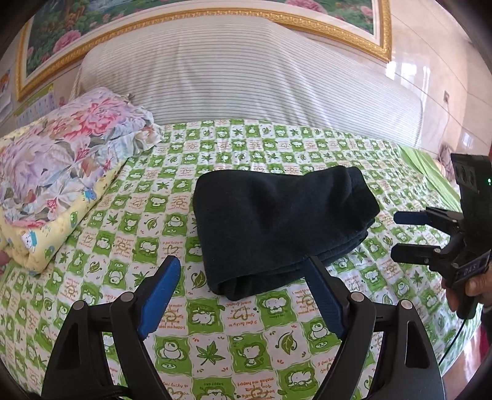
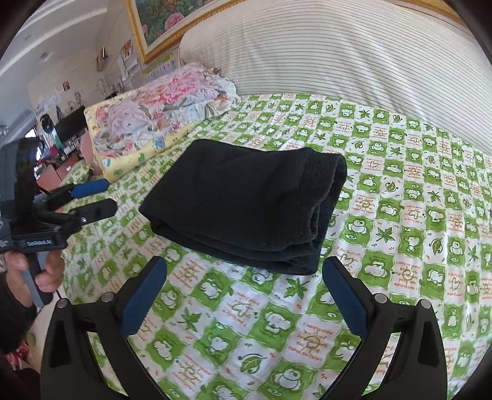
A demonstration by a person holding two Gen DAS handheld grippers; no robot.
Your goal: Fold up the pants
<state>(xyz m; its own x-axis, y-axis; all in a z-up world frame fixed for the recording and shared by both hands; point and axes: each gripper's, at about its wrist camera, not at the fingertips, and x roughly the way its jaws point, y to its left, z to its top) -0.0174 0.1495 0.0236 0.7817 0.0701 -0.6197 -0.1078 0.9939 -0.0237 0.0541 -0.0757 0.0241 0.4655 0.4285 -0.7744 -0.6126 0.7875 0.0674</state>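
Observation:
The dark pants lie folded into a thick rectangular bundle on the green-and-white patterned bed sheet; they also show in the right wrist view. My left gripper is open and empty, just in front of the bundle's near edge. My right gripper is open and empty, also just short of the bundle. Each gripper shows in the other's view, the right one at the bundle's right, the left one at its left, both apart from the cloth.
A folded floral quilt on a yellow blanket lies at the left of the bed. A large striped pillow runs along the headboard under a gold-framed painting. The bed's right edge drops to the floor.

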